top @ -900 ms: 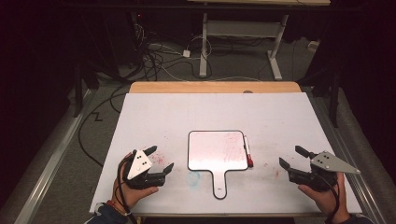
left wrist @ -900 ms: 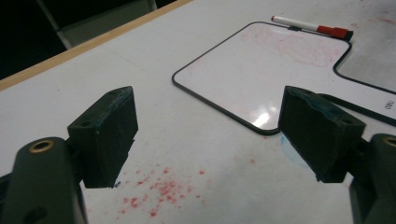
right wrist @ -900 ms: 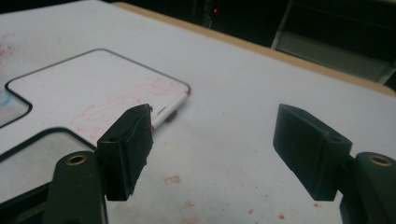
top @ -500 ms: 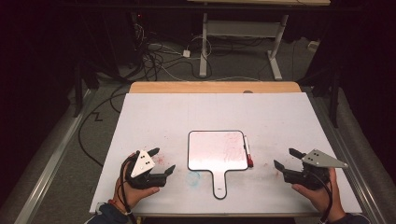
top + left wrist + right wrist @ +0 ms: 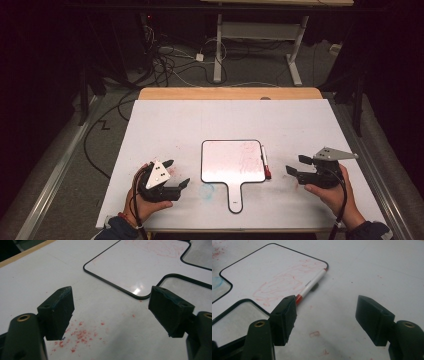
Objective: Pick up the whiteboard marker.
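A paddle-shaped whiteboard [image 5: 232, 162] with a black rim and faint red scribbles lies flat at the table's middle, its handle [image 5: 234, 197] toward me. A white marker with a red cap [image 5: 265, 162] rests along the board's right edge. My left gripper [image 5: 177, 172] hovers left of the board, open and empty; in the left gripper view [image 5: 111, 312] its jaws frame the board's corner [image 5: 140, 262]. My right gripper [image 5: 296, 165] stands open just right of the marker. In the right gripper view [image 5: 325, 315] the marker [image 5: 312, 286] lies beyond the left jaw, untouched.
A white sheet [image 5: 230, 120] covers the table, with a wooden strip [image 5: 230, 93] along the far edge. Red specks [image 5: 80, 335] and a blue smudge [image 5: 207, 190] mark the sheet near the board. Cables and desk legs [image 5: 218, 50] lie on the floor behind.
My right gripper has slid left toward the marker. The left gripper has barely shifted. Board and marker lie where they were.
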A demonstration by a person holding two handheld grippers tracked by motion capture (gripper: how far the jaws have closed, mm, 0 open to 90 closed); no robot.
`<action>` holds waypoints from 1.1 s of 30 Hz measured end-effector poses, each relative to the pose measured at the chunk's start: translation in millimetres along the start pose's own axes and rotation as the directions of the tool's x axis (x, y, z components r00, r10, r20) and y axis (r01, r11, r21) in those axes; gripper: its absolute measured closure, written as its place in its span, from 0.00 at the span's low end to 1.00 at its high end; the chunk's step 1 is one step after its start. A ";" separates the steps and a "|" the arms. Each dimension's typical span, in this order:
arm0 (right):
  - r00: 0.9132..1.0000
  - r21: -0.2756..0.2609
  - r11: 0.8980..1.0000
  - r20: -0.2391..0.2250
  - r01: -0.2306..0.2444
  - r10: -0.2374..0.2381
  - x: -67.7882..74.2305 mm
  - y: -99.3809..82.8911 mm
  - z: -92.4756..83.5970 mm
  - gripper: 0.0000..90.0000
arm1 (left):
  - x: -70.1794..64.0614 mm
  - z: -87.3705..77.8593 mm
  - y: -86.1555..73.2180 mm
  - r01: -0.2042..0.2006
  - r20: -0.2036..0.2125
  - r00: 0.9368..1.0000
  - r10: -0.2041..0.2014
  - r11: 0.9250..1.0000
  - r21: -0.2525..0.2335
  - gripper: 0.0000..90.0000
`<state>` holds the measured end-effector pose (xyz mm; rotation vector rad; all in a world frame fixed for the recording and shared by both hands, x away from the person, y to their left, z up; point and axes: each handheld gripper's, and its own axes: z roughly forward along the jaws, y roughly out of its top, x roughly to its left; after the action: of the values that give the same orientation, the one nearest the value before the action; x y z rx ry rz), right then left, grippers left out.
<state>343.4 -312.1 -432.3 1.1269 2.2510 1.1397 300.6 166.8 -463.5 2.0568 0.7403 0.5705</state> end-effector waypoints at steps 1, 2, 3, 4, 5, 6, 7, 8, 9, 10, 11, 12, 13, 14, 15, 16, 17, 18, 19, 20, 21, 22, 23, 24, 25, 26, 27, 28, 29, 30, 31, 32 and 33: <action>1.000 0.009 1.000 -0.009 -0.011 0.011 -1.3 3.9 3.2 0.40 | -0.3 0.5 0.4 -0.003 -0.001 1.000 0.003 1.000 0.003 0.22; 1.000 0.009 1.000 -0.009 -0.011 0.011 -1.3 3.9 3.2 0.40 | -0.6 1.2 0.8 -0.003 0.000 1.000 0.003 1.000 0.004 0.22; 0.999 0.028 0.999 -0.024 -0.026 0.027 -2.6 12.9 10.3 0.43 | -0.8 2.2 1.1 -0.004 -0.001 1.000 0.004 1.000 0.004 0.22; 0.999 0.043 0.999 -0.037 -0.032 0.034 -3.8 17.5 15.3 0.46 | -1.2 3.2 1.3 -0.003 -0.006 1.000 0.003 1.000 0.008 0.22; 0.998 0.063 0.997 -0.041 -0.035 0.038 -4.5 22.1 20.9 0.47 | -1.1 4.1 1.4 -0.006 -0.012 1.000 0.006 1.000 0.015 0.22; 0.998 0.063 0.997 -0.041 -0.035 0.038 -4.5 22.1 20.9 0.47 | -0.9 5.0 1.3 -0.004 -0.012 1.000 0.004 1.000 0.021 0.22; 0.998 0.077 0.996 -0.049 -0.038 0.042 -5.5 26.6 27.2 0.48 | -0.9 6.0 1.1 -0.002 -0.012 1.000 0.002 1.000 0.024 0.22; 0.994 0.116 0.991 -0.084 -0.066 0.076 -8.6 35.3 42.1 0.50 | -1.0 6.7 1.1 -0.002 -0.015 1.000 0.002 1.000 0.029 0.22; 0.994 0.116 0.991 -0.084 -0.066 0.076 -8.6 35.3 42.1 0.50 | -0.9 7.3 1.3 -0.001 -0.014 1.000 0.001 1.000 0.030 0.22; 0.990 0.144 0.986 -0.101 -0.078 0.094 -9.7 39.2 50.5 0.51 | -0.9 7.8 1.4 0.000 -0.012 1.000 0.000 1.000 0.031 0.22; 0.986 0.188 0.978 -0.115 -0.096 0.119 -10.2 45.8 66.8 0.54 | -1.0 8.3 1.6 -0.002 -0.011 1.000 0.003 0.999 0.033 0.22; 0.984 0.225 0.969 -0.121 -0.104 0.134 -9.9 48.1 75.2 0.54 | -1.3 8.9 1.6 -0.004 -0.010 1.000 0.004 0.999 0.036 0.22; 0.984 0.225 0.969 -0.121 -0.104 0.134 -9.9 48.1 75.2 0.54 | -1.7 9.1 1.5 -0.005 -0.006 1.000 0.005 0.999 0.038 0.22; 0.983 0.263 0.958 -0.107 -0.114 0.147 -9.9 51.0 88.8 0.57 | -2.2 9.1 1.5 -0.006 -0.004 1.000 0.006 0.999 0.039 0.22; 0.983 0.263 0.958 -0.107 -0.114 0.147 -9.9 51.0 88.8 0.57 | -2.6 8.9 1.6 -0.006 0.000 1.000 0.006 0.999 0.038 0.22; 0.982 0.279 0.952 -0.106 -0.124 0.158 -10.8 52.2 94.2 0.58 | -3.1 8.5 1.8 -0.006 0.002 1.000 0.006 0.999 0.036 0.22; 0.981 0.289 0.948 -0.095 -0.135 0.169 -12.1 53.4 98.8 0.58 | -3.4 7.9 2.0 -0.007 0.004 1.000 0.006 0.999 0.033 0.22; 0.978 0.296 0.943 -0.090 -0.153 0.187 -13.7 54.4 102.3 0.61 | -3.6 7.5 2.1 -0.007 0.008 1.000 0.007 0.999 0.031 0.22; 0.975 0.303 0.938 -0.092 -0.166 0.202 -15.3 54.9 105.6 0.63 | -4.1 7.4 2.0 -0.007 0.011 1.000 0.007 0.999 0.031 0.22; 0.974 0.316 0.934 -0.092 -0.168 0.206 -16.3 55.2 109.0 0.63 | -4.3 7.2 2.0 -0.011 0.010 1.000 0.011 0.999 0.033 0.22; 0.972 0.317 0.932 -0.096 -0.174 0.214 -16.6 56.1 113.1 0.68 | -4.2 7.2 2.0 -0.011 0.013 1.000 0.011 0.999 0.034 0.22; 0.972 0.317 0.932 -0.096 -0.174 0.214 -16.6 56.1 113.1 0.68 | -4.2 7.2 2.2 -0.011 0.016 1.000 0.010 0.999 0.035 0.22; 0.971 0.316 0.934 -0.107 -0.169 0.213 -17.0 57.2 115.7 0.75 | -4.4 7.3 2.5 -0.010 0.015 1.000 0.010 0.999 0.035 0.22; 0.969 0.318 0.932 -0.117 -0.173 0.219 -16.8 57.2 116.2 0.77 | -4.5 7.3 2.8 -0.012 0.016 1.000 0.011 0.999 0.034 0.22; 0.969 0.318 0.932 -0.117 -0.173 0.219 -16.8 57.2 116.2 0.77 | -4.6 7.4 3.0 -0.012 0.019 1.000 0.011 0.999 0.033 0.22; 0.966 0.319 0.932 -0.134 -0.171 0.223 -17.0 56.7 117.3 0.78 | -5.1 7.7 3.3 -0.012 0.019 1.000 0.011 0.999 0.034 0.22; 0.960 0.324 0.928 -0.147 -0.183 0.240 -16.8 56.6 118.1 0.82 | -5.3 8.1 3.6 -0.015 0.020 1.000 0.015 0.999 0.039 0.22; 0.960 0.324 0.928 -0.147 -0.183 0.240 -16.8 56.6 118.1 0.82 | -5.7 8.6 3.7 -0.016 0.023 1.000 0.015 0.999 0.040 0.22; 0.953 0.327 0.925 -0.163 -0.193 0.256 -16.7 55.8 119.0 0.83 | -6.1 9.1 3.7 -0.018 0.025 1.000 0.017 0.999 0.043 0.22; 0.953 0.327 0.925 -0.163 -0.193 0.256 -16.7 55.8 119.0 0.83 | -6.5 9.3 3.7 -0.019 0.026 0.999 0.018 0.999 0.045 0.22; 0.955 0.321 0.929 -0.163 -0.186 0.248 -16.4 55.7 119.0 0.84 | -6.6 9.4 3.7 -0.020 0.028 0.999 0.018 0.999 0.046 0.22; 0.955 0.321 0.929 -0.163 -0.186 0.248 -16.4 55.7 119.0 0.84 | -6.7 9.6 3.8 -0.018 0.029 0.999 0.017 0.999 0.045 0.22; 0.952 0.322 0.926 -0.159 -0.199 0.260 -16.0 55.5 118.4 0.84 | -6.5 10.2 4.2 -0.015 0.031 0.999 0.013 0.999 0.045 0.22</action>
<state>454.3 -246.4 -459.5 1.4910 2.5677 1.0571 303.6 154.7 -466.2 2.1096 0.7275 0.5336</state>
